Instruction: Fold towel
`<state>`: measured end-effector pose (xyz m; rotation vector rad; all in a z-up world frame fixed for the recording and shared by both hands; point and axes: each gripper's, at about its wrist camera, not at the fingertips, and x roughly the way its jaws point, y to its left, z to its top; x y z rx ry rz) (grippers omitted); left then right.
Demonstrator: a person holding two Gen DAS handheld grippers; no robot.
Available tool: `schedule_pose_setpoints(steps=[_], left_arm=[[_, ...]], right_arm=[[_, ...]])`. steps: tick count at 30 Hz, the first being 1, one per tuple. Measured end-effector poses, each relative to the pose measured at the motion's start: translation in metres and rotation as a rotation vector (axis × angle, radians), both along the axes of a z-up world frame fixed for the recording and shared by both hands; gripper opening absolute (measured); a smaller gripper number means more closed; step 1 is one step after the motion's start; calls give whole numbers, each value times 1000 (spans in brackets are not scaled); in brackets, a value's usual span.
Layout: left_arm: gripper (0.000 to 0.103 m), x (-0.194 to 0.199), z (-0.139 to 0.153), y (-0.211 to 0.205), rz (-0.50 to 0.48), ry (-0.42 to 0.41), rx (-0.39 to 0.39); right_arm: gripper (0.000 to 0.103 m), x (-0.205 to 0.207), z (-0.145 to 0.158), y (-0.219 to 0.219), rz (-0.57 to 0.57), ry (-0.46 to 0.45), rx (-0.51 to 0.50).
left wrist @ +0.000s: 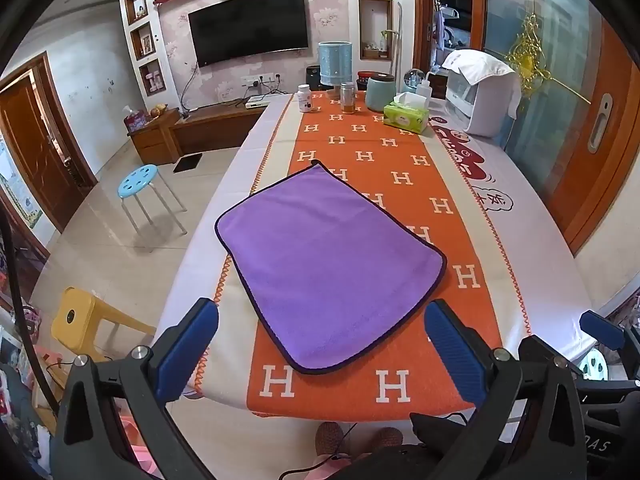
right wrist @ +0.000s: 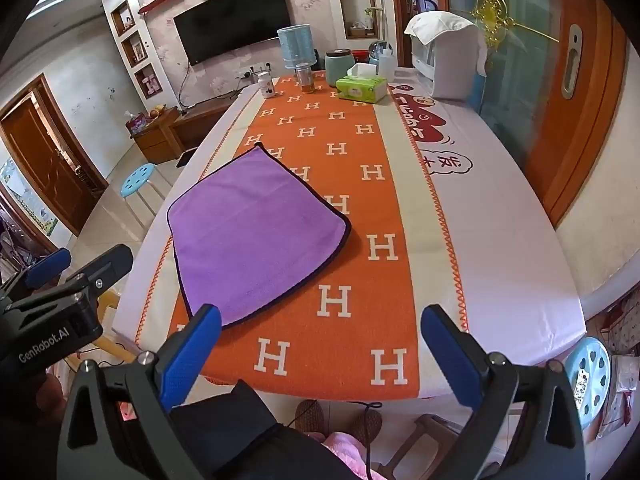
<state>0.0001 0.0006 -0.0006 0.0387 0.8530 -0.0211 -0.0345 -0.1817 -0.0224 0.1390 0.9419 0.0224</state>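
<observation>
From the left wrist view, the purple towel [left wrist: 326,268] lies flat and unfolded on the table [left wrist: 552,248], set at a slant across an orange runner [left wrist: 384,148] printed all over with white "H" letters. Beyond the towel, at the far end of the runner, stand a white pill bottle [left wrist: 305,98], a glass jar [left wrist: 348,97], a teal canister [left wrist: 379,93] and a green tissue box [left wrist: 406,117]; their labels are too small to read. To the right of the towel, red Chinese characters are printed on the white tablecloth. The left gripper [left wrist: 320,344] hangs over the near edge of the towel with its blue fingers [left wrist: 187,350] spread wide, holding nothing and touching nothing. The other tool peeks in at the right edge, with partial lettering "AS" on its body.

From the right wrist view, the towel [right wrist: 250,236] sits on the left half of the runner [right wrist: 360,184], nearer the table's left edge. The right gripper [right wrist: 320,350] is to the right of the towel's near corner, its blue fingers [right wrist: 450,350] wide apart and empty, clear of the cloth. The left gripper [right wrist: 68,264] shows at the left, marked "GenRobot.AI".
</observation>
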Motion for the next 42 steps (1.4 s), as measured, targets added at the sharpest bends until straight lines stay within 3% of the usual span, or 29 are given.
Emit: schedule_pose_setpoints(steps=[20,42], left_arm=[[102,3,-4,-2,-4,19,26],[102,9,-14,15,-80,50,-24]], right_arm=[[100,1,1,2,-4,-4,-1],[100,-1,5,14,-64,-13,-23]])
